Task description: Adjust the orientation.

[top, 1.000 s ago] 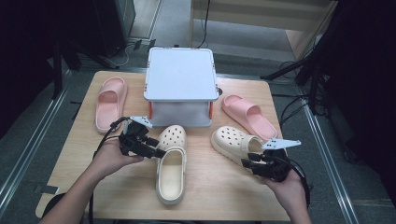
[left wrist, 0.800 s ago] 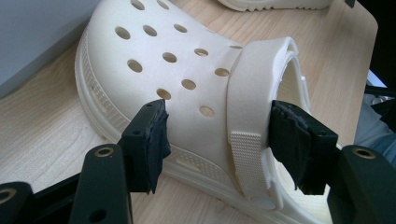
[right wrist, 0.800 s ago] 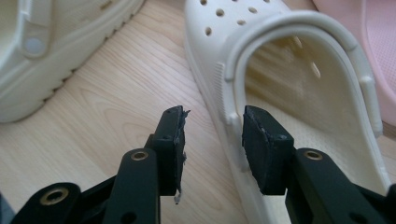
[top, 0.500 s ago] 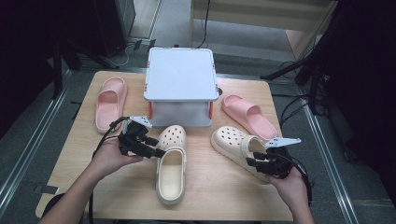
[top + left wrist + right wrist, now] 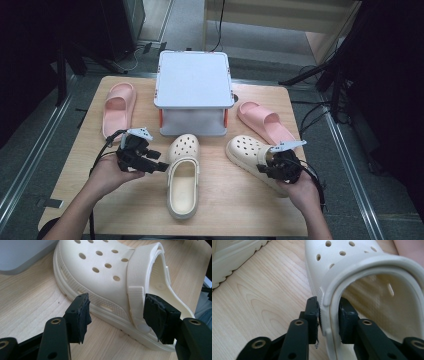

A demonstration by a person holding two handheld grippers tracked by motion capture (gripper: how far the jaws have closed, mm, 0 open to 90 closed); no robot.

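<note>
Two cream clogs lie on the wooden table (image 5: 230, 210). The left clog (image 5: 182, 175) points away from me, and its side (image 5: 105, 280) fills the left gripper view. My left gripper (image 5: 159, 161) (image 5: 120, 317) stands open just short of that clog's side near the strap rivet, its pads touching nothing. The right clog (image 5: 247, 152) lies at an angle. My right gripper (image 5: 272, 167) (image 5: 328, 320) has just been closing. Its pads now press the right clog's side wall (image 5: 325, 302) where the strap joins it, one outside and one inside the shoe.
A pale grey lidded box (image 5: 194, 80) stands at the back middle of the table. A pink slide (image 5: 117, 107) lies at the left and another pink slide (image 5: 265, 122) at the right, behind the right clog. The table's edges are near both hands.
My right gripper has slid a little toward the right clog and down, and its jaws have closed on the clog's wall. The left gripper and both clogs have stayed put.
</note>
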